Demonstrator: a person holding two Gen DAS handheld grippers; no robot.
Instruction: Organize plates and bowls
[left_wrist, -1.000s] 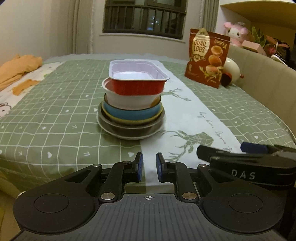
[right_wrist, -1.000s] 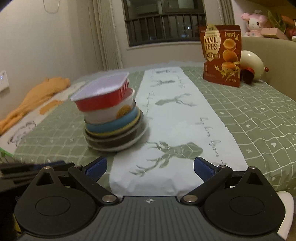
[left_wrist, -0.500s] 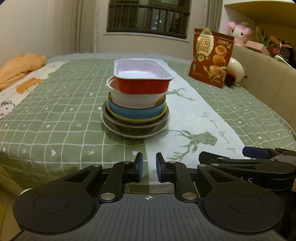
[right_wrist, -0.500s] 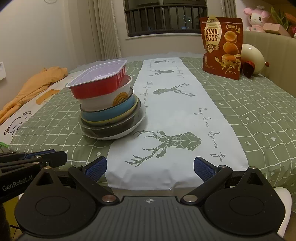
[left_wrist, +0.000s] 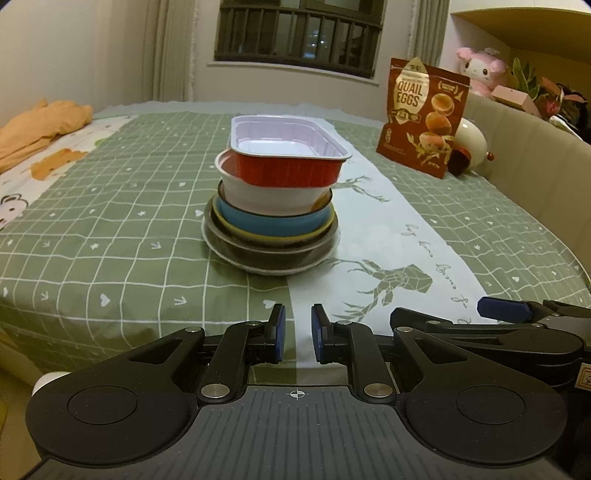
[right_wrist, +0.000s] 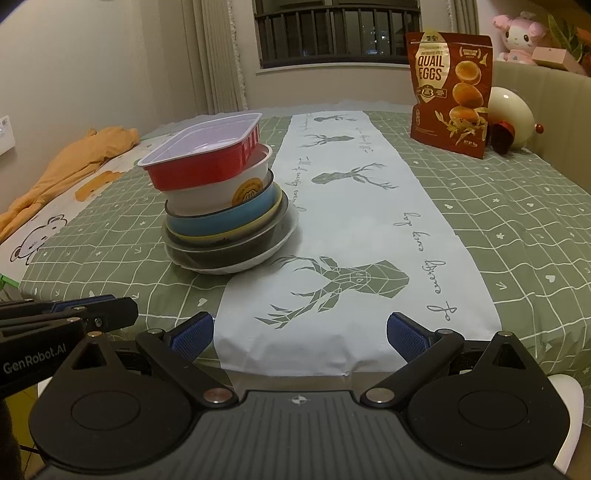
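One stack of dishes stands mid-table: a red foil tray (left_wrist: 288, 157) (right_wrist: 207, 157) on top, tilted, over a white bowl (left_wrist: 273, 197) (right_wrist: 221, 192), a blue bowl (left_wrist: 273, 223) (right_wrist: 225, 219), a yellow-rimmed dish and a dark plate (left_wrist: 269, 254) (right_wrist: 229, 254) at the bottom. My left gripper (left_wrist: 295, 334) hangs at the table's near edge, well short of the stack, shut with only a narrow gap and nothing between its pads. My right gripper (right_wrist: 301, 334) is open wide and empty, to the right of the stack, also at the near edge.
A brown quail-egg bag (left_wrist: 423, 116) (right_wrist: 450, 96) stands at the far right with a cream egg-shaped toy (right_wrist: 511, 118) behind it. A green checked tablecloth (left_wrist: 110, 221) with a white deer runner (right_wrist: 354, 221) covers the table. Orange cloth (right_wrist: 70, 170) lies far left.
Both views have steadied and framed the stack slightly differently; the stack and the grippers' jaws stand as before.
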